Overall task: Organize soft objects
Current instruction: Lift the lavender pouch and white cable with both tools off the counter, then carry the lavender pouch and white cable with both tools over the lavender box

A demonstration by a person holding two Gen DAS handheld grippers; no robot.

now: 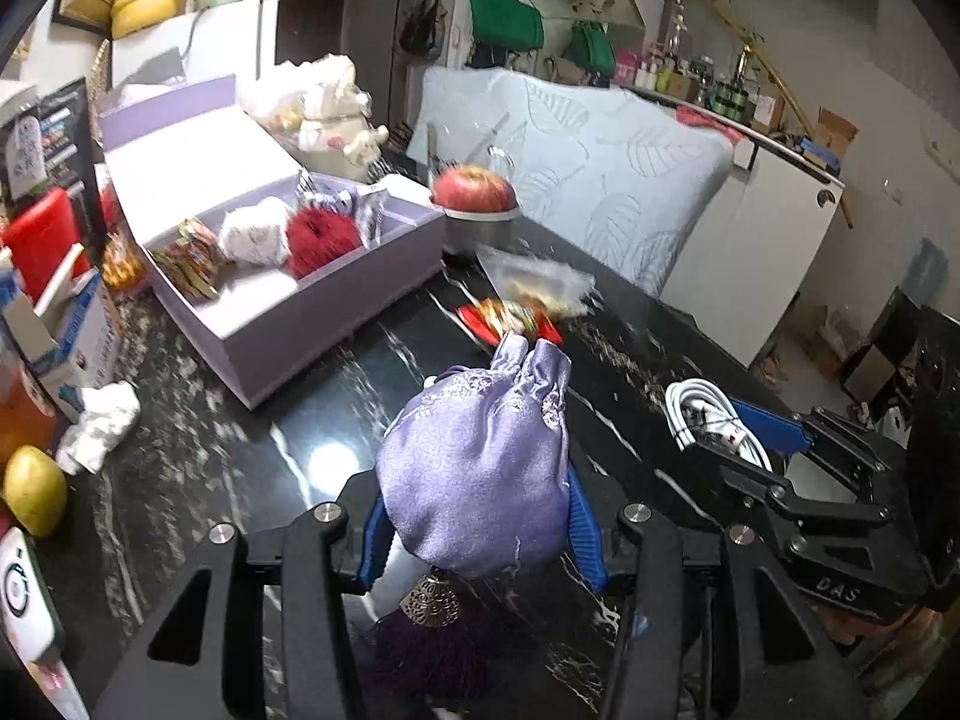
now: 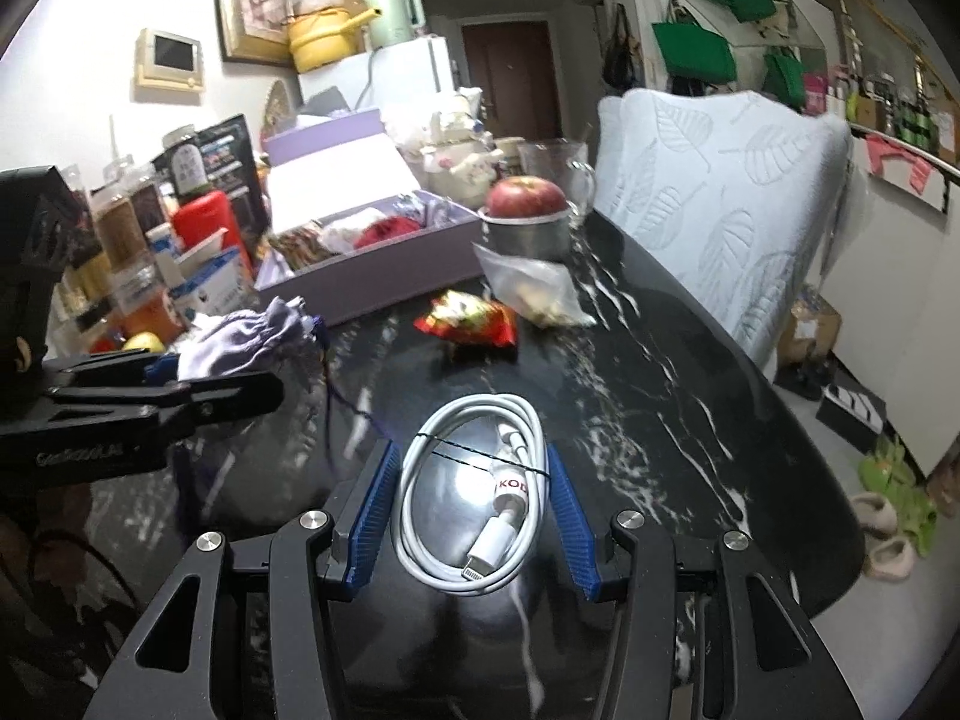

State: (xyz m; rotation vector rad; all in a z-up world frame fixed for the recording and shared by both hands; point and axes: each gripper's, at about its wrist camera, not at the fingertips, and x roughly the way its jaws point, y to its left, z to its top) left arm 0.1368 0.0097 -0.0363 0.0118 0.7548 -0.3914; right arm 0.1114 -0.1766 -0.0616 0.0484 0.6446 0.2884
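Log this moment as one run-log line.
left gripper: shut on lilac satin pouch | right gripper: open around coiled white cable | lavender box: open

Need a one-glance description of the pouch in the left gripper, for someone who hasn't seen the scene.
On the black marble-patterned table, in front of the open lilac gift box, the left gripper pinches a lilac satin drawstring pouch. Only it has embroidered flowers and a dark purple tassel hanging beneath.

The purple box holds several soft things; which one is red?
The fluffy red pom-pom, lying right of the white bundle in the purple box; the others are white or multicoloured.
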